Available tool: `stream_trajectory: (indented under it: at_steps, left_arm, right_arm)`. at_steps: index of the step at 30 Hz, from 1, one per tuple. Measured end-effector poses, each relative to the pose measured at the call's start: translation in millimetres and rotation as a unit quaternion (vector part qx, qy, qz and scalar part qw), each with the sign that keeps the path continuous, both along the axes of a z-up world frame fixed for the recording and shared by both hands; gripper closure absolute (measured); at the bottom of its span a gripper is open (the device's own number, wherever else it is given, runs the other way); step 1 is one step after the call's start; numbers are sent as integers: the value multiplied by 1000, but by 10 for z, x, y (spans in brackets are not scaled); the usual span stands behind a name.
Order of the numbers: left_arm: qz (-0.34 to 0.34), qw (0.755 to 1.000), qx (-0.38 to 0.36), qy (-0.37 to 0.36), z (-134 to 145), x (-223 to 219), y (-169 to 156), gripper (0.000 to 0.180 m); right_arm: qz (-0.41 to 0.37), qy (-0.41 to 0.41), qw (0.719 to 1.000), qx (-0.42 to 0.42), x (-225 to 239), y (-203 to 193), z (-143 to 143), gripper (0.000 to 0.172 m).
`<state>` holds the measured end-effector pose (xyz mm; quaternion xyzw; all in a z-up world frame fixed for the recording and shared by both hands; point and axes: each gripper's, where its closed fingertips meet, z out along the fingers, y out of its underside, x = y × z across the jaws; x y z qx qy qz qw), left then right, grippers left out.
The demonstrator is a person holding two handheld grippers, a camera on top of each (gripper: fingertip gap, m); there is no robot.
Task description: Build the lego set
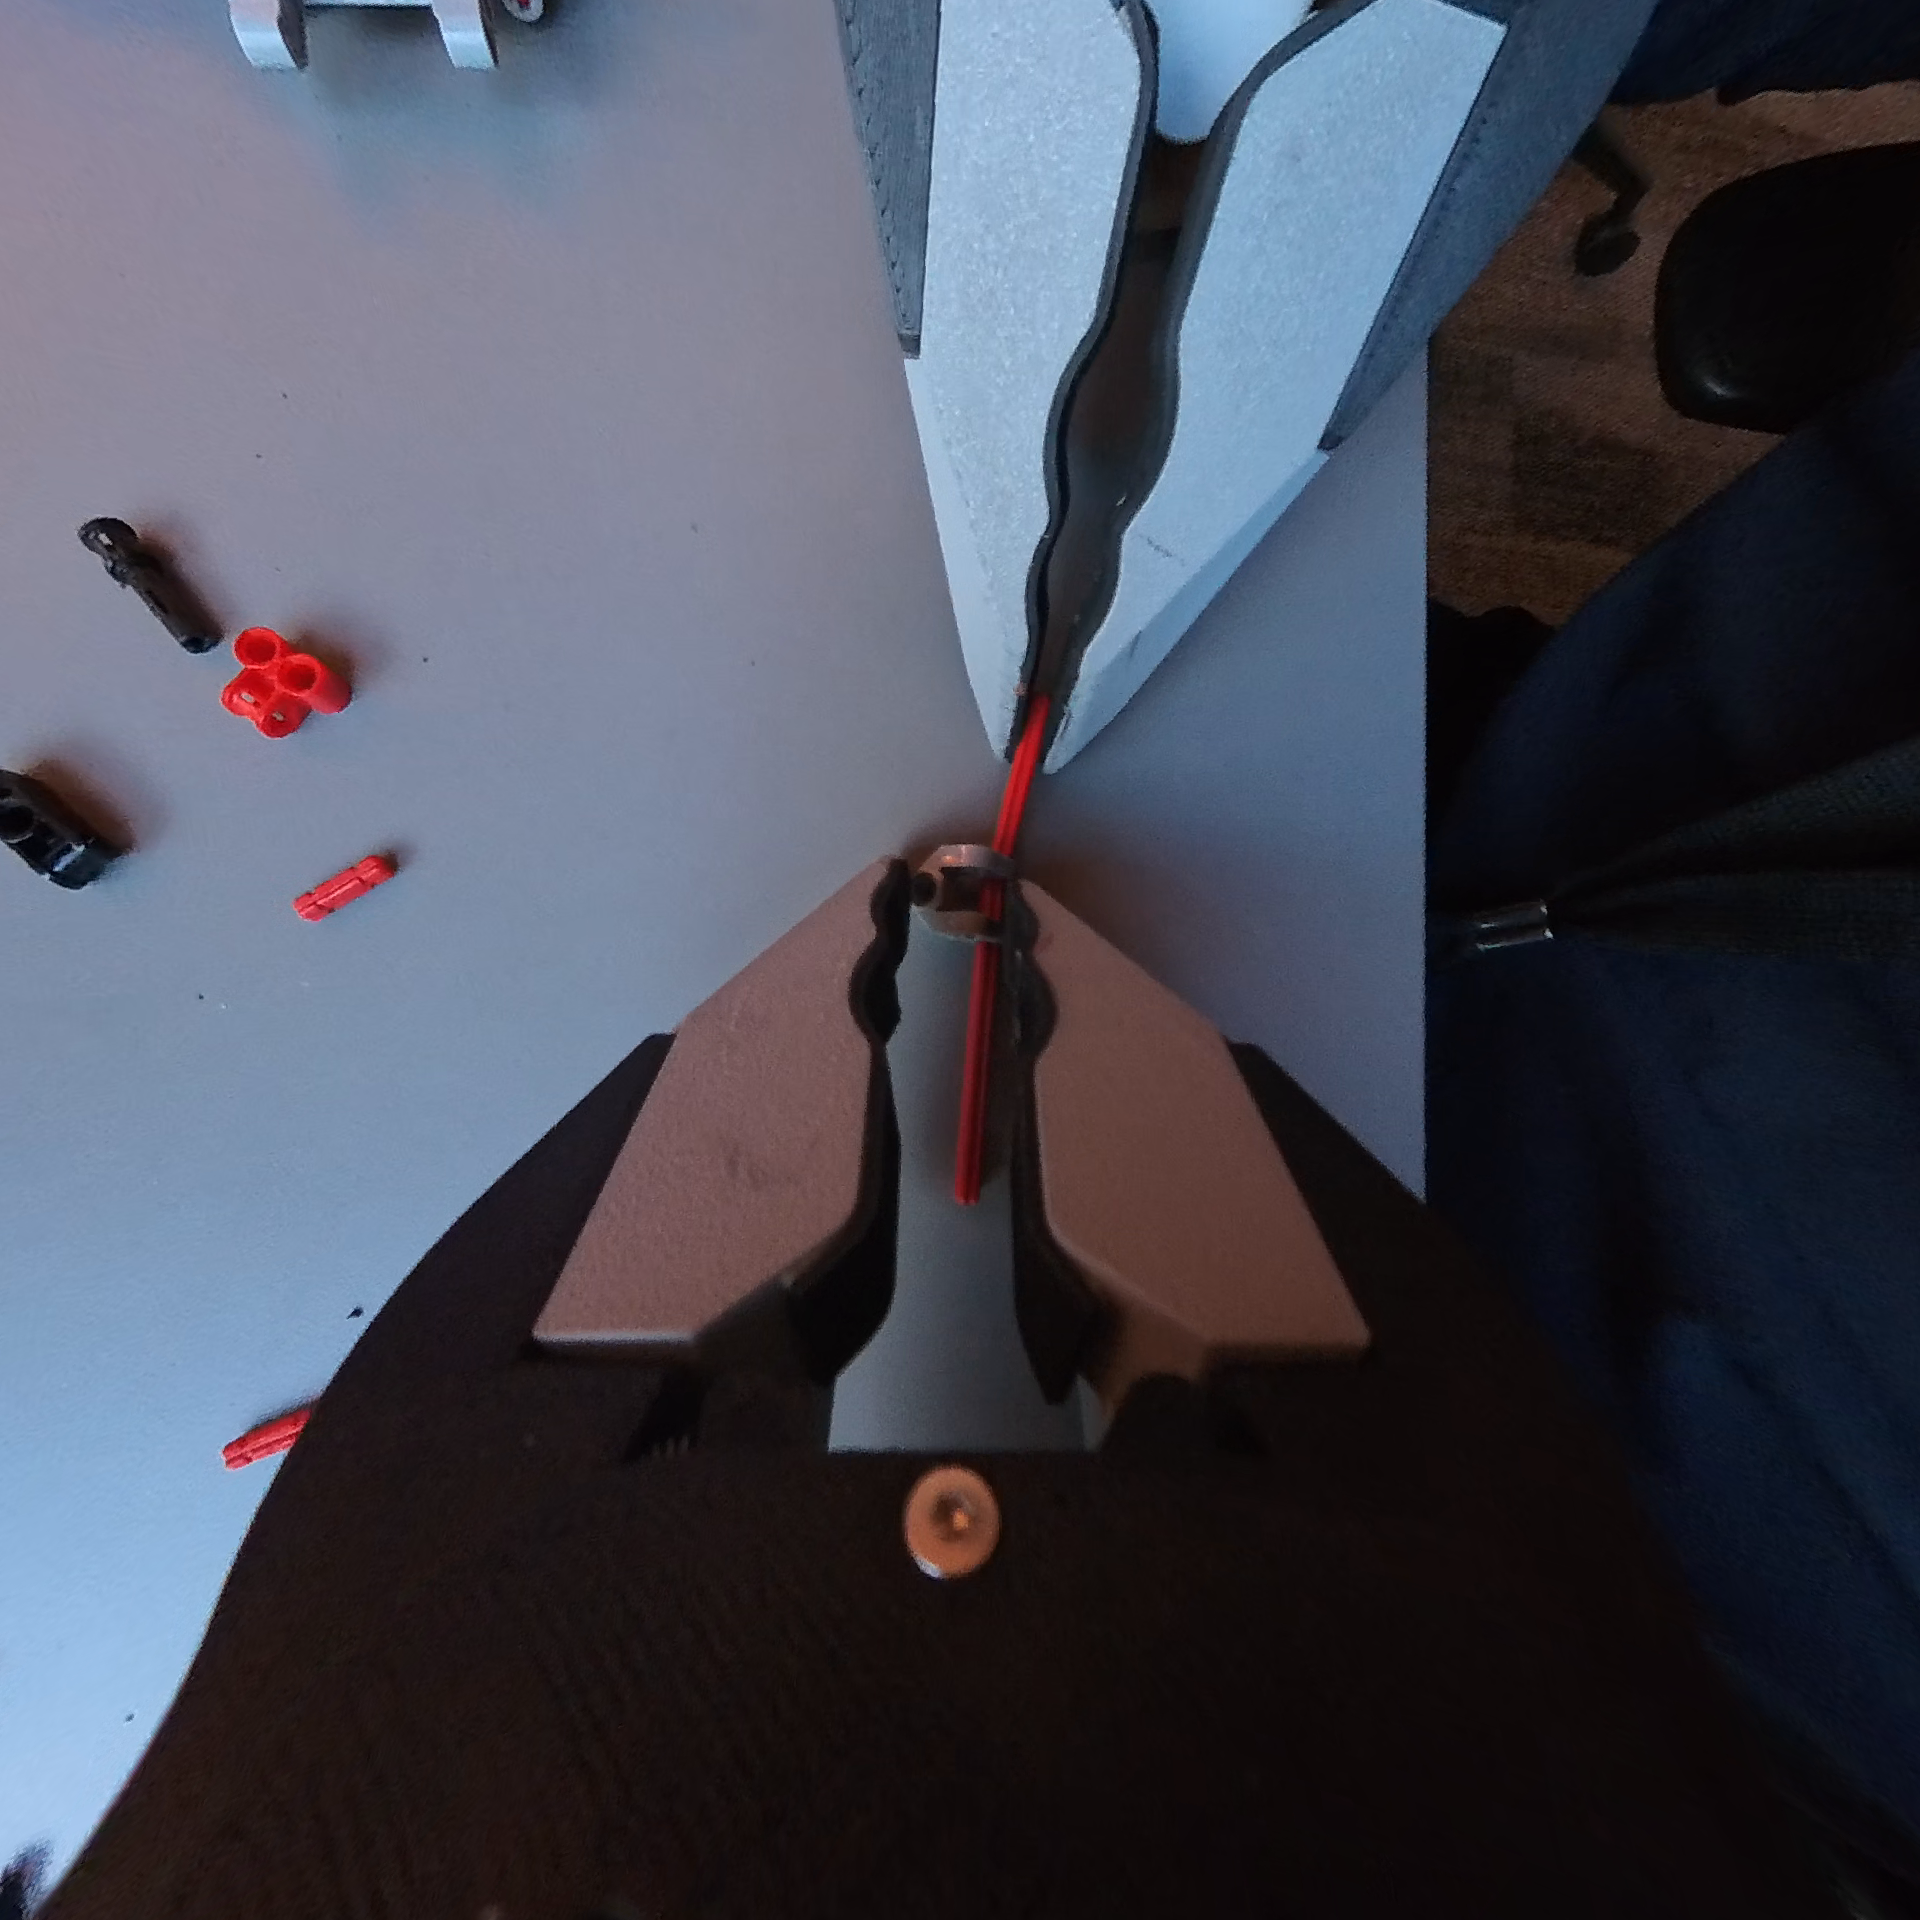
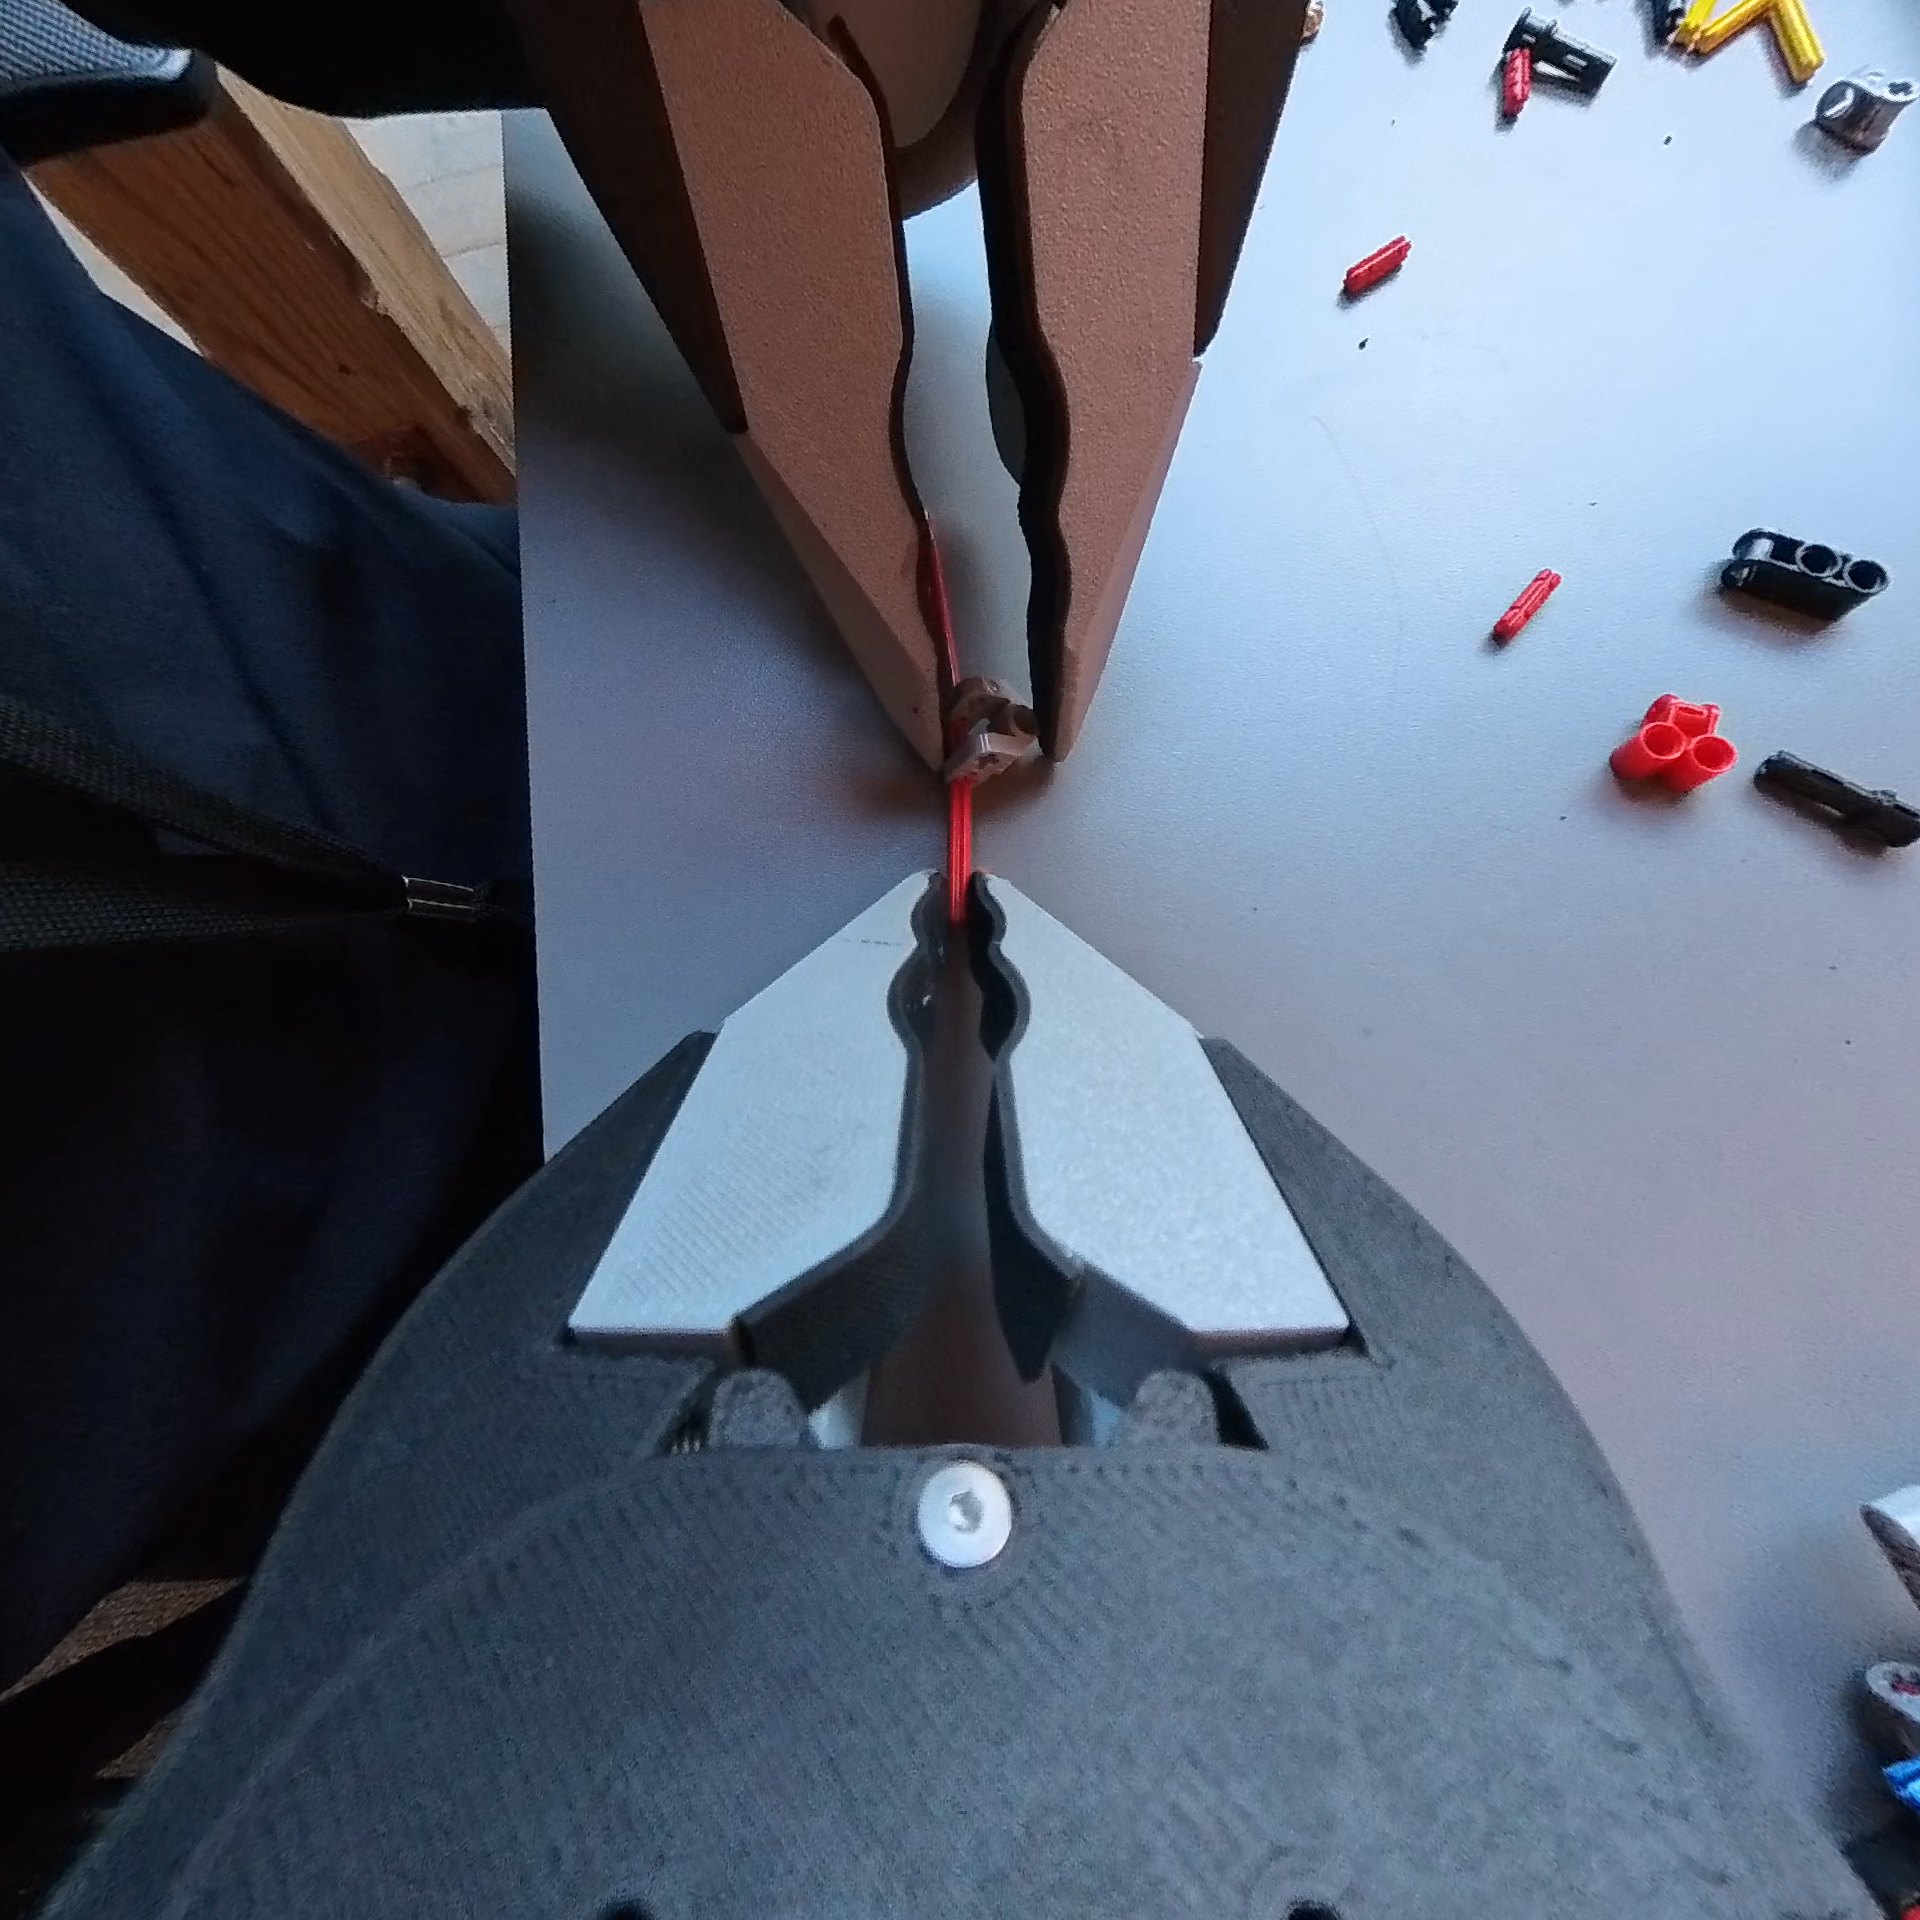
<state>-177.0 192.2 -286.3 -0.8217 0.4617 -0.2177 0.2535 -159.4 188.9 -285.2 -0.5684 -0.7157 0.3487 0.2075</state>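
Both grippers facing tip to tip – right gripper (image 2: 958,891) clamped on red axle (image 2: 958,831), left gripper (image 1: 961,894) squeezing grey connector (image 1: 961,883) threaded on it.

On my screen a flat grey table (image 2: 1351,1039) has small plastic building bits on it. I see a red piece with three round holes (image 2: 1675,750), two little red pins (image 2: 1525,605) (image 2: 1376,266), a black beam with holes (image 2: 1806,574), a black peg (image 2: 1837,800) and yellow sticks (image 2: 1756,29). A wooden post (image 2: 312,270) stands past the table's edge.
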Motion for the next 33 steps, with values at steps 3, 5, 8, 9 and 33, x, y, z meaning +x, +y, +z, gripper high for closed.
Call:
stream_trajectory:
  at_steps: [3,5,8,9,33]
  left_arm:
    - [-1,1000,0,-2,1,0,-1,164]
    - [-1,1000,3,-2,1,1,-1,164]
    - [-1,1000,3,-2,1,2,-1,165]
    - [-2,1000,3,-2,1,2,-1,165]
    - [-24,1000,-1,-13,-3,21,2,164]
  right_arm:
    - [0,2,1000,-1,0,0,6,171]
    - [-2,5,1000,-2,-3,4,16,171]
    - [-2,7,1000,-7,-3,5,28,171]
    - [-2,6,1000,-7,-2,5,23,171]
    - [0,-7,1000,-9,-9,3,1,171]
